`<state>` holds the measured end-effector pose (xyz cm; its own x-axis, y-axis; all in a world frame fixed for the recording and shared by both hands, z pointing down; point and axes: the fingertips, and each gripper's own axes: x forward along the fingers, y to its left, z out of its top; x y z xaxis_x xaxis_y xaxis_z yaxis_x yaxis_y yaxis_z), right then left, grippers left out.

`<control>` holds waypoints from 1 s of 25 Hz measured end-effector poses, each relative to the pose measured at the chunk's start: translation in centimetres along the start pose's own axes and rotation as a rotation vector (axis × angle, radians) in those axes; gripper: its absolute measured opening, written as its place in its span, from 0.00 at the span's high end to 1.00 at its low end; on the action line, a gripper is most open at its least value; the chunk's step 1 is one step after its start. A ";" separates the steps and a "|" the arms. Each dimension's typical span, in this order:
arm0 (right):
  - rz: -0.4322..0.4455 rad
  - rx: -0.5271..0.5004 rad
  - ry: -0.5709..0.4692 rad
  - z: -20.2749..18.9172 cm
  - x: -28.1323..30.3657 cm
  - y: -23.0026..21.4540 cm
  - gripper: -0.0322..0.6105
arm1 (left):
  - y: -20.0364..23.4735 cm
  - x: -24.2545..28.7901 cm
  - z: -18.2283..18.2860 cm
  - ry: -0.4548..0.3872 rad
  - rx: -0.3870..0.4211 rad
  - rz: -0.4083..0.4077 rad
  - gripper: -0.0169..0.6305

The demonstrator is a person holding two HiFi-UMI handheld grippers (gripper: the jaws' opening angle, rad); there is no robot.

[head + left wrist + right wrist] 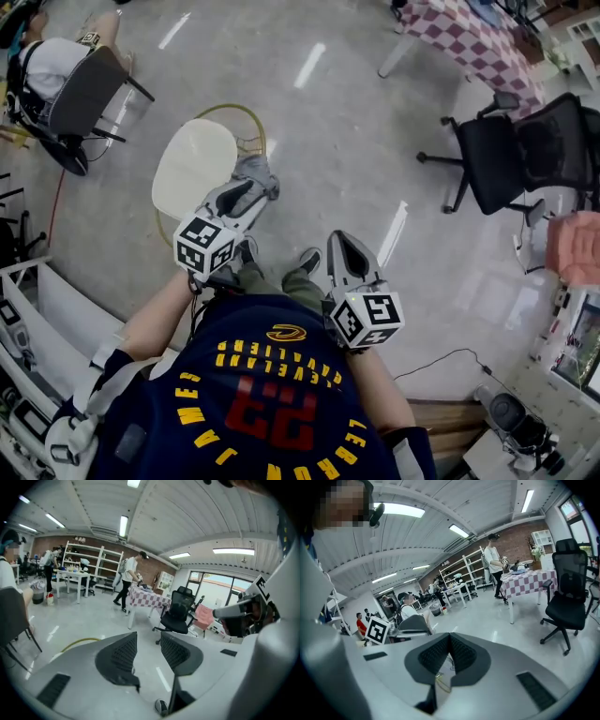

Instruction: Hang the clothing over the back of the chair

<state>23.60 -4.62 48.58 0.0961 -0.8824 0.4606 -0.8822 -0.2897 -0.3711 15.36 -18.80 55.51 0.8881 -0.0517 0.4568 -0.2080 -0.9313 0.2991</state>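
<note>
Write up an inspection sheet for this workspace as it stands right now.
Surface: glossy grey floor; no worktable under the grippers.
Job's things: black office chair at right, nothing draped over its back; pink cloth beside it at the picture's edge, not held.
Clutter: pale rounded seat below the left gripper.
Grippers: left gripper open, nothing between its fingers; right gripper shut, empty.
Cables: yellow loop around the seat, hose or frame unclear; black cable on the floor.
Surroundings: checked table, seated person, shelving.
</note>
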 end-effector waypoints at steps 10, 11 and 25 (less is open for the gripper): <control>0.059 -0.050 -0.006 1.4 3.6 5.2 0.94 | 7.7 -13.7 8.0 -0.286 -0.052 0.179 0.87; 0.066 -0.055 -0.003 1.5 3.9 5.7 0.94 | 7.8 -14.7 8.4 -0.309 -0.057 0.178 0.91; 0.141 -0.139 -0.005 2.5 8.0 12.6 0.94 | 9.0 -21.6 10.6 -0.401 -0.070 0.146 0.97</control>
<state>14.42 -16.30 45.56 -0.0313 -0.9126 0.4076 -0.9423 -0.1091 -0.3166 -1.33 -29.87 39.50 0.9334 -0.3299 0.1412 -0.3584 -0.8777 0.3181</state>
